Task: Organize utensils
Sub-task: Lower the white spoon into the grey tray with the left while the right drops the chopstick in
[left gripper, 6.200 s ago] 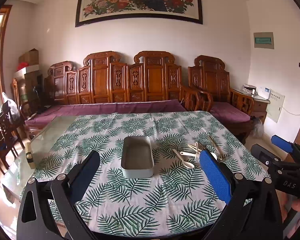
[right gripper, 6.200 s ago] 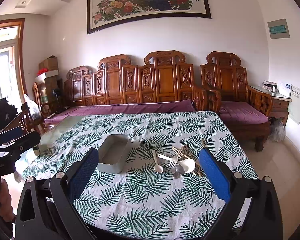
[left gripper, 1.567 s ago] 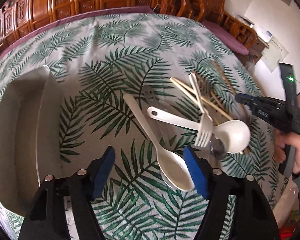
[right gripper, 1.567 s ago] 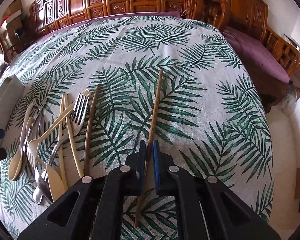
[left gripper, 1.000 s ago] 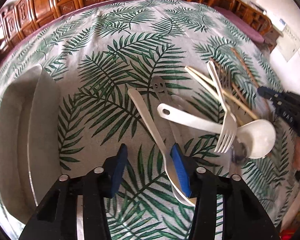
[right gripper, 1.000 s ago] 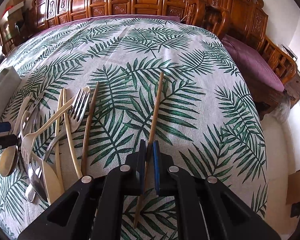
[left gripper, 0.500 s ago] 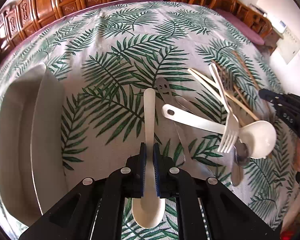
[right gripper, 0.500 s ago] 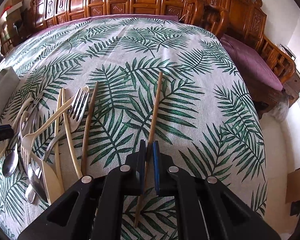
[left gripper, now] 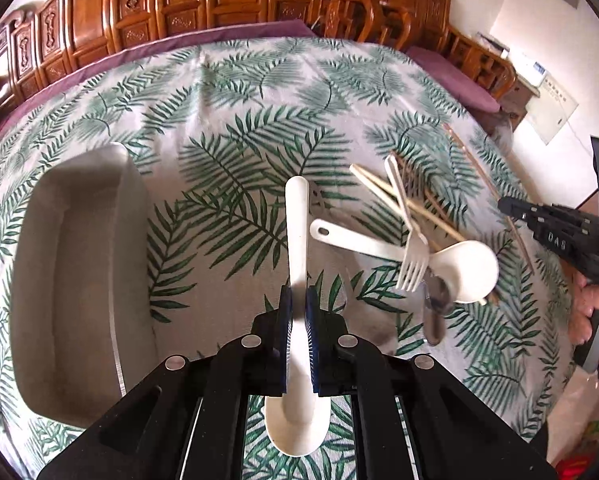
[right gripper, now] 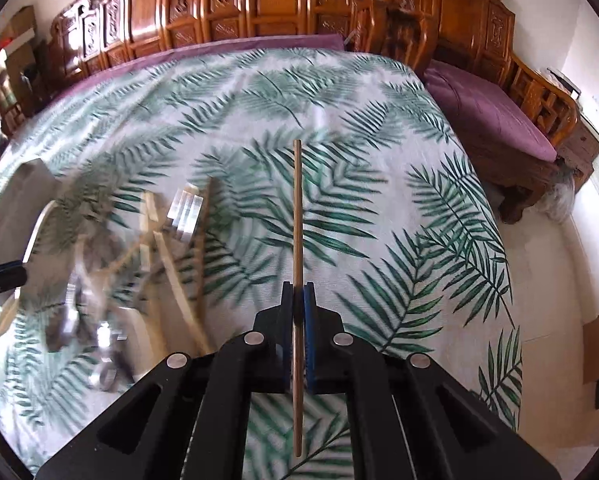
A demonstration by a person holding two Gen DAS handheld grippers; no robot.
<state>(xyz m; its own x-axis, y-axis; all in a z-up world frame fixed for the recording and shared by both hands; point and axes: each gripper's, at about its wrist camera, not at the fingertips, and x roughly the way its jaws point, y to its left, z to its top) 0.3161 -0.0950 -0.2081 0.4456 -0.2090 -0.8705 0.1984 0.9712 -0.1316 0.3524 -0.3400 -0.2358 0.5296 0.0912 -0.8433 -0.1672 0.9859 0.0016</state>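
My left gripper is shut on a cream plastic spoon, lifted off the cloth with its handle pointing away and its bowl under the fingers. A grey rectangular tray lies to its left. To the right lies a pile of utensils: a white ladle spoon, a cream fork, chopsticks and a metal spoon. My right gripper is shut on a wooden chopstick, raised above the table. The utensil pile appears blurred to its left.
The table wears a palm-leaf cloth. Carved wooden benches with purple cushions stand behind and to the right. The table's right edge drops to a pale floor. A person's hand holds the right gripper's handle.
The left jaws closed on the cream spoon and lifted it off the cloth. The right gripper raised its chopstick clear of the table.
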